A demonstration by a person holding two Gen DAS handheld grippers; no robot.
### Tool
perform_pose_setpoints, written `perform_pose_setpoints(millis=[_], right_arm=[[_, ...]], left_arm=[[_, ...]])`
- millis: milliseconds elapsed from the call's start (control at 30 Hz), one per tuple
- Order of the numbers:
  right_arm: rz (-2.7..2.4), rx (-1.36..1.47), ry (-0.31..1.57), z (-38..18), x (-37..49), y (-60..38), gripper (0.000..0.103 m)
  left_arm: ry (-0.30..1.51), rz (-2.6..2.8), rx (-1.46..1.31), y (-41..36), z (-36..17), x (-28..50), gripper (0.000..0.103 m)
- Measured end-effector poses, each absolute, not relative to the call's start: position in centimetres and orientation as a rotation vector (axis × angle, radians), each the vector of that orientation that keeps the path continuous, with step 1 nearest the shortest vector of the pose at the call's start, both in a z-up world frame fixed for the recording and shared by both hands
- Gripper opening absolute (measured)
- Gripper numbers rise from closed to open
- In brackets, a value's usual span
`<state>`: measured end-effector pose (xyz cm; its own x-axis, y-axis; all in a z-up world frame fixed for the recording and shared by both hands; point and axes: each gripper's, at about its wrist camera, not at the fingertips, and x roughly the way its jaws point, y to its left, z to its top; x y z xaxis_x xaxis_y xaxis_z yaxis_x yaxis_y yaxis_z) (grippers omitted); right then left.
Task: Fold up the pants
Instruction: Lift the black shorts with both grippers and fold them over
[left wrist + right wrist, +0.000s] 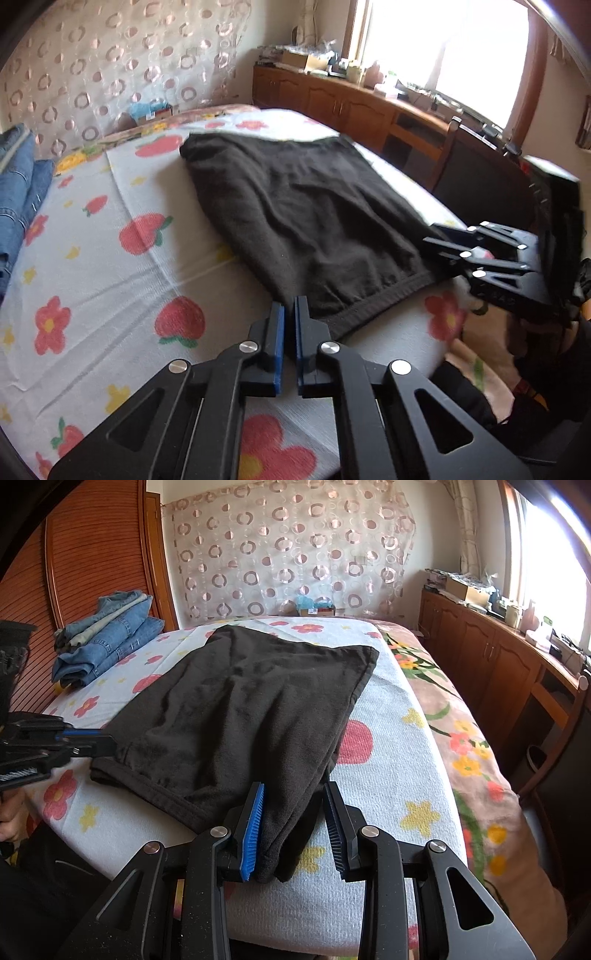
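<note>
Black pants (251,705) lie folded on bed (402,775) — further folds judged left; right gripper (293,825) open around corner, left gripper (290,345) nearly closed, empty.

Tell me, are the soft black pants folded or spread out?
Folded. The soft black pants lie doubled on the flowery bed sheet, layered edges stacked at the near end.

Light source: daylight from the window (447,51), on the right side in both views.
Glare: window panes blown out to white.
Shadows: soft; black pants (240,709) retain little fold detail.
Blur: slight motion smear in left wrist view.
Distortion: strong fisheye curvature; dark vignette at corners.
</note>
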<state>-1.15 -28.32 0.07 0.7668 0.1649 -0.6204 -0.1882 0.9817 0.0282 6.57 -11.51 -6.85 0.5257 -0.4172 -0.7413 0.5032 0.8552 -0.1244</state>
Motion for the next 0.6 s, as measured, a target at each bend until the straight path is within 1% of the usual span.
perform_pose_setpoints(millis=[100,467,600], right_arm=[[0.193,-0.039,0.672,0.1,-1.1,-28.4,0.033],[0.201,0.008,0.721,0.7,-1.6,-28.8,0.034],[0.204,0.016,0.734,0.9,-2.0,-28.8,0.034]], left_arm=[[0.855,-0.553,0.108,-11.3,-6.5,6.2,0.006],[0.907,-0.531,0.096,-11.4,-8.0,7.0,0.006],[0.918,-0.525,0.079,-11.2,-8.3,7.2,0.012]])
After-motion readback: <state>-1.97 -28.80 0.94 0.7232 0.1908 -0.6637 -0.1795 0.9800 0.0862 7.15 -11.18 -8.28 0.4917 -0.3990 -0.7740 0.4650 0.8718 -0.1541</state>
